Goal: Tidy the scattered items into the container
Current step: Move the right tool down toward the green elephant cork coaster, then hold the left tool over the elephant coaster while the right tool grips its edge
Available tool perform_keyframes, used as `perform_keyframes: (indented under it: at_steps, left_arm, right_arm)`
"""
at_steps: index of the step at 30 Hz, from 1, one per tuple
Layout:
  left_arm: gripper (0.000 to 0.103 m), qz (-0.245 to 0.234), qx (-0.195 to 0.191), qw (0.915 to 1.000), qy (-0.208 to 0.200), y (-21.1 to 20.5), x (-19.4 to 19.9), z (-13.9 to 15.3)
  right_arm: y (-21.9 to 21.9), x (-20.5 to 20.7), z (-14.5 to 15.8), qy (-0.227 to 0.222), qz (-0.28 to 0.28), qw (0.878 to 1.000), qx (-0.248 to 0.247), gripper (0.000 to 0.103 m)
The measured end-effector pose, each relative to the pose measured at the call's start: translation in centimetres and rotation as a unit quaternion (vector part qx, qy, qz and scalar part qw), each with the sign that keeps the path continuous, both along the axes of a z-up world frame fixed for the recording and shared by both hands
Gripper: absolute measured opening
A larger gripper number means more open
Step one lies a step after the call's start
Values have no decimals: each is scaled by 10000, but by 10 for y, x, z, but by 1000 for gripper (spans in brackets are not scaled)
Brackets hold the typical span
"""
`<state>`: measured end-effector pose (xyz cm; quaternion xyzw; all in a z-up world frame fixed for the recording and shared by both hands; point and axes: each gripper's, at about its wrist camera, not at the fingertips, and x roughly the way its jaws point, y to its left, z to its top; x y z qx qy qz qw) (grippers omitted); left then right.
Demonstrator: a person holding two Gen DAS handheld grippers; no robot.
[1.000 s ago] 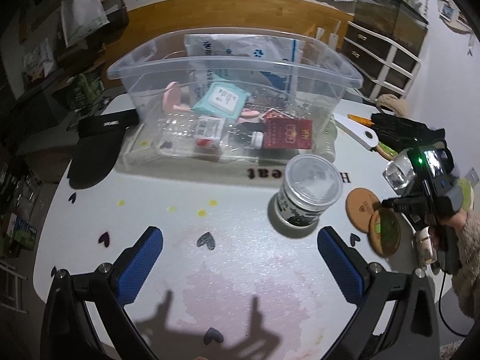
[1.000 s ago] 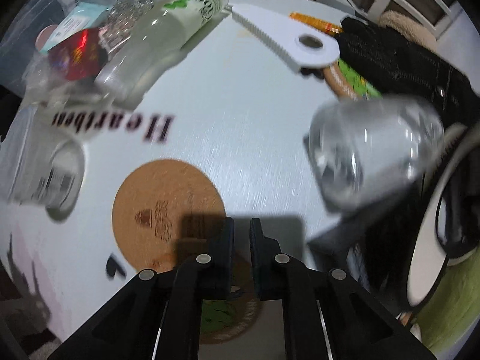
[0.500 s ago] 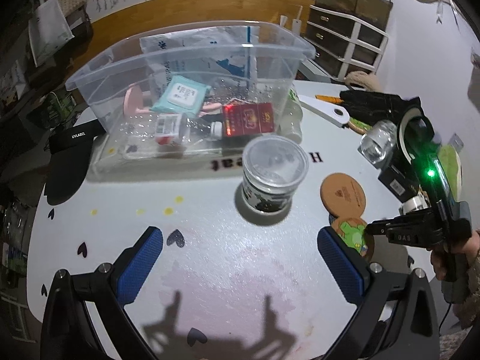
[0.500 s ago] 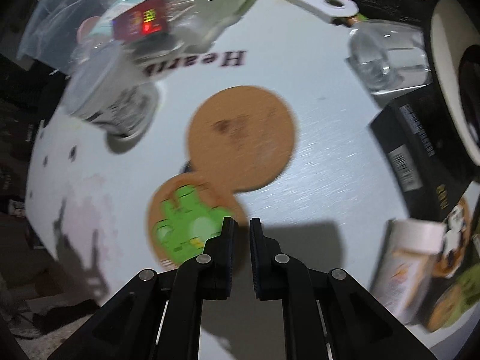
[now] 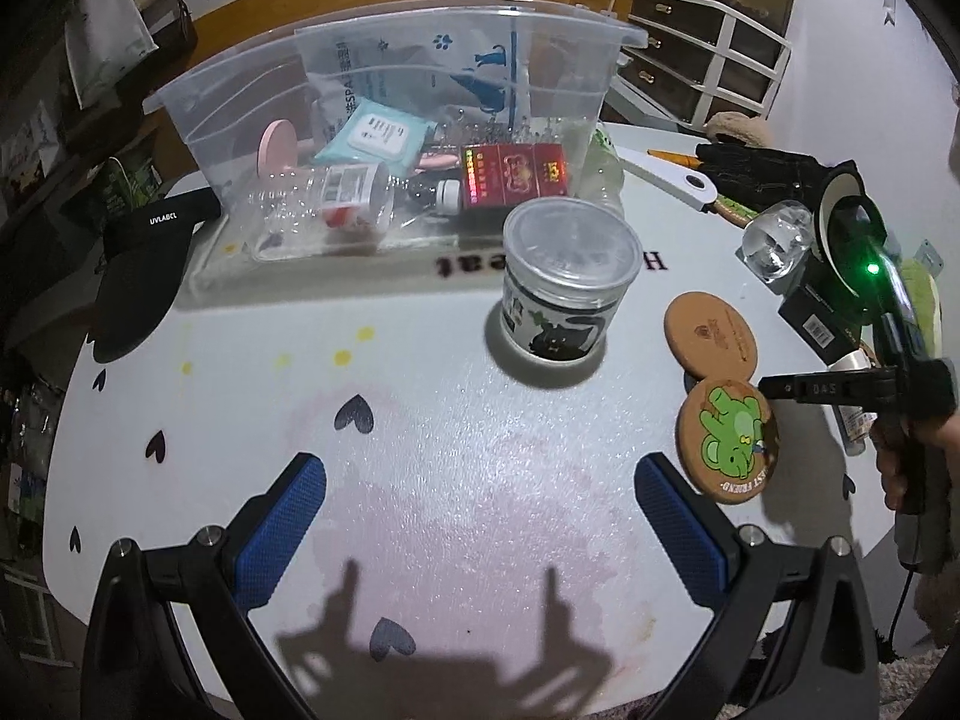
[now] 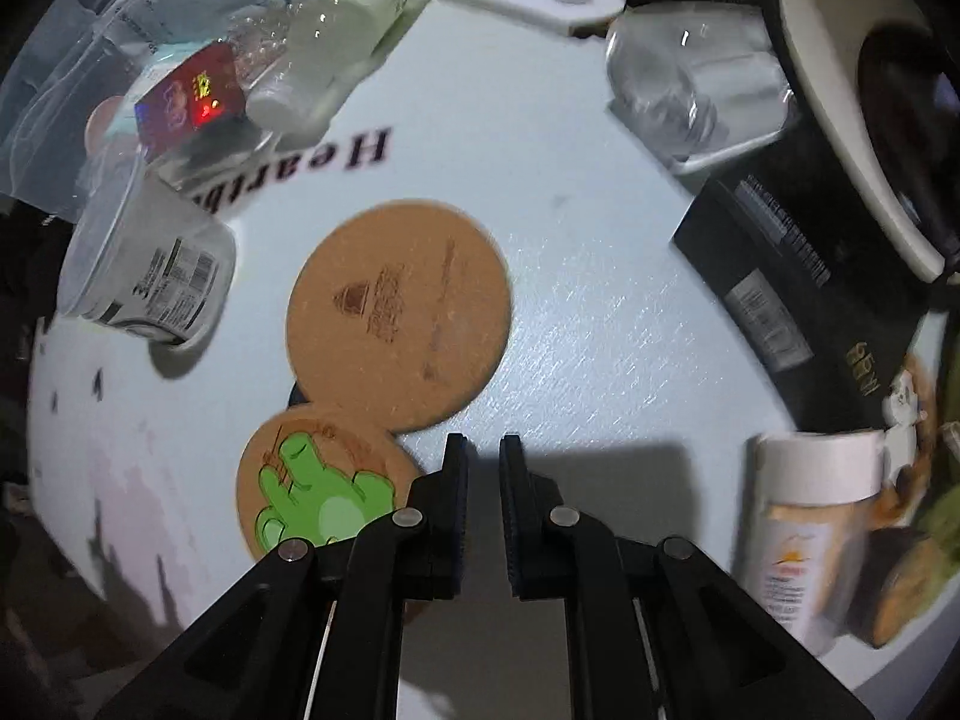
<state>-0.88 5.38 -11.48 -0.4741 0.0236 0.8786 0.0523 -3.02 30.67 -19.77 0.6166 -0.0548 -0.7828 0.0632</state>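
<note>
Hovering over the white table (image 5: 456, 480), the left gripper (image 5: 480, 510) stands wide open and empty. Just right of the frog coaster (image 6: 312, 492), the right gripper (image 6: 483, 468) is closed on nothing. Farther off, the clear container (image 5: 384, 60) holds wipes and a red box.

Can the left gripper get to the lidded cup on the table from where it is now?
Probably yes. The left gripper is open and wide, and only bare table lies between it and the upright lidded cup; the two coasters sit off to the right.
</note>
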Motion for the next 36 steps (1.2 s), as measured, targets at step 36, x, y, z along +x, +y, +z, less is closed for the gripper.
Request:
perform_keyframes:
  at_steps: [36]
  left_arm:
    - [101,-3281,494,9422,-474,6,-15,-90]
  right_arm:
    - [-61,120,8,236,-2212,9729,-631,11]
